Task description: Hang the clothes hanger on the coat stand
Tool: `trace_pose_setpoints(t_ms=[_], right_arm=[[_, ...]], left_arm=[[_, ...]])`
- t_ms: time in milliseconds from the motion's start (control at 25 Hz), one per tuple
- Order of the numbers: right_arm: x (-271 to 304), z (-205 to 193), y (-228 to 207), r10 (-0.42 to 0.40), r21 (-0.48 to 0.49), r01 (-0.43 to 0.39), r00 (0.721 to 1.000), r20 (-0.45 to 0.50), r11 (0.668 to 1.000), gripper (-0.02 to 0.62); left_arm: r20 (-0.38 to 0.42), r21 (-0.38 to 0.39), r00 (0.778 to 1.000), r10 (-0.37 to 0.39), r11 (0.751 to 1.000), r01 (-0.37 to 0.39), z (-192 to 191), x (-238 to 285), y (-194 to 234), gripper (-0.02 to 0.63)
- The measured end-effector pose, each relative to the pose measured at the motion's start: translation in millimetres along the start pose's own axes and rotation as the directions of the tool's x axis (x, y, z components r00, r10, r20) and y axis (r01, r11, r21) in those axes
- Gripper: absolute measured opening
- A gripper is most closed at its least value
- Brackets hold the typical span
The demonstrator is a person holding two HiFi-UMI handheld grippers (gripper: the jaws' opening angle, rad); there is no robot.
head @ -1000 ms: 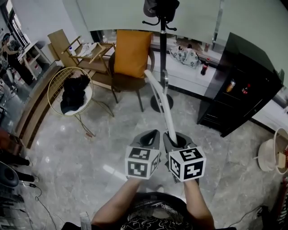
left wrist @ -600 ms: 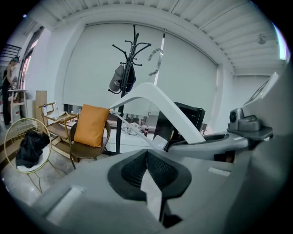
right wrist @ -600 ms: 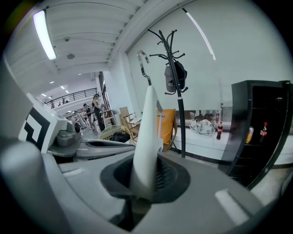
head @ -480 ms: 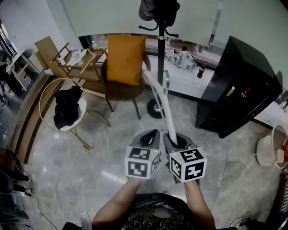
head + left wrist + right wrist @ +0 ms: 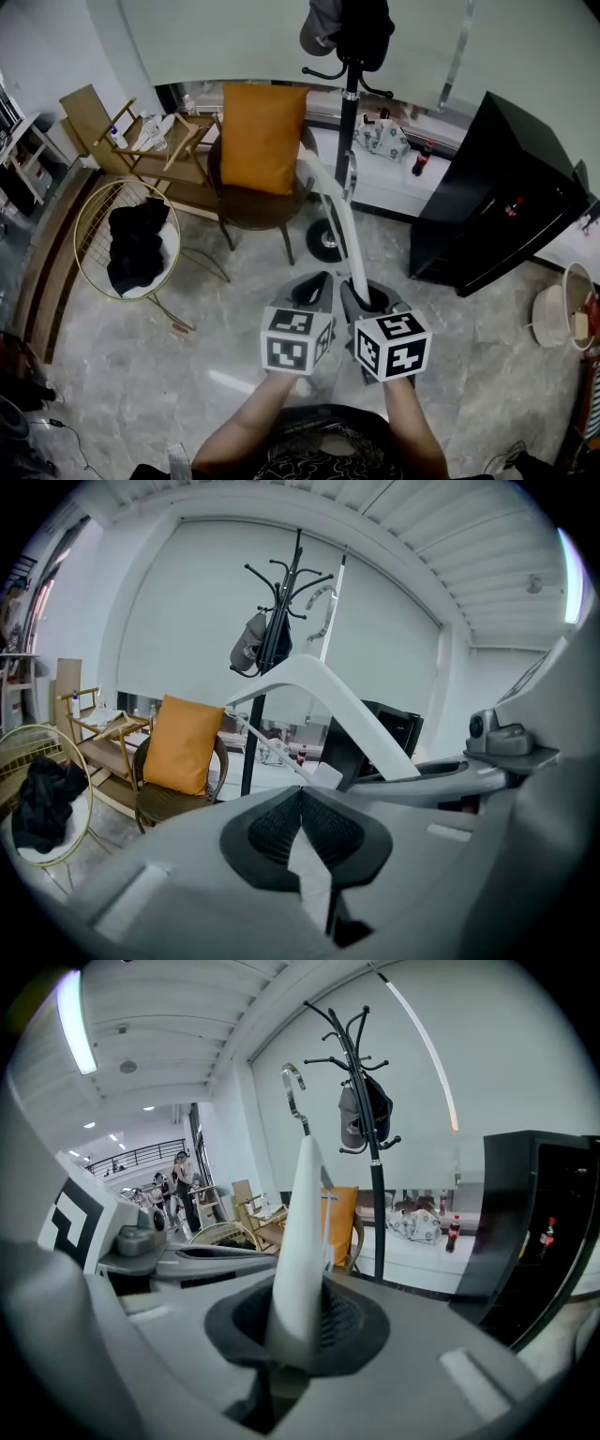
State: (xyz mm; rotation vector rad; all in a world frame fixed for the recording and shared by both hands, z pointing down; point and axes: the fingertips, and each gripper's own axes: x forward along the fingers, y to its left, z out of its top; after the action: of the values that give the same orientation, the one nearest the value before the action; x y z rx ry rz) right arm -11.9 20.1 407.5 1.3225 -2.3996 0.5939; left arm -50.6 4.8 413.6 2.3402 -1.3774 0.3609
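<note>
We can read no text, label, brand, number or sign anywhere; the labels on the bottles [image 5: 428,157] are too small for us.

The white clothes hanger [image 5: 343,234] rises tilted out of the right hand-held gripper [image 5: 373,296]. The end of one arm is clamped between its jaws, and the metal hook [image 5: 349,172] is topmost. Beyond the gripper, well apart, the black coat stand [image 5: 351,122] stands upright, with dark items, perhaps a cap and a bag, on its upper hooks.
</note>
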Motion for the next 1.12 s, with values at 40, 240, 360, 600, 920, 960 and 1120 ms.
trace_pose_setpoints(t_ms=[40, 240, 360, 600, 920, 960, 1120], right_arm=[[6, 3, 3, -0.002, -0.001, 0.002, 1.000, 0.000, 1.000, 0.049], [30, 13, 13, -0.008, -0.009, 0.008, 1.000, 0.000, 1.000, 0.049], [42, 13, 14, -0.011, -0.011, 0.011, 1.000, -0.007, 1.000, 0.049], [58, 22, 5, -0.014, -0.006, 0.014, 1.000, 0.000, 1.000, 0.049], [91, 45, -29, 0.020, -0.007, -0.020, 1.000, 0.015, 1.000, 0.049], [96, 49, -33, 0.029, -0.007, -0.029, 0.999, 0.017, 1.000, 0.049], [115, 67, -53, 0.061, -0.021, -0.061, 0.998, 0.018, 0.998, 0.049]], left_arm=[[0.001, -0.002, 1.000, -0.002, 1.000, 0.002, 2, 1, 6, 0.006], [0.003, -0.019, 1.000, -0.006, 1.000, 0.006, 6, 6, 35, 0.006], [0.002, -0.023, 1.000, -0.009, 1.000, 0.009, 5, 11, 45, 0.006], [-0.002, -0.018, 1.000, -0.012, 1.000, 0.012, 12, 27, 54, 0.006], [-0.011, 0.004, 1.000, 0.020, 1.000, -0.020, 30, 70, 64, 0.006], [-0.011, 0.008, 1.000, 0.028, 1.000, -0.028, 35, 76, 66, 0.006], [-0.007, 0.007, 0.998, 0.059, 0.998, -0.059, 51, 101, 72, 0.006]])
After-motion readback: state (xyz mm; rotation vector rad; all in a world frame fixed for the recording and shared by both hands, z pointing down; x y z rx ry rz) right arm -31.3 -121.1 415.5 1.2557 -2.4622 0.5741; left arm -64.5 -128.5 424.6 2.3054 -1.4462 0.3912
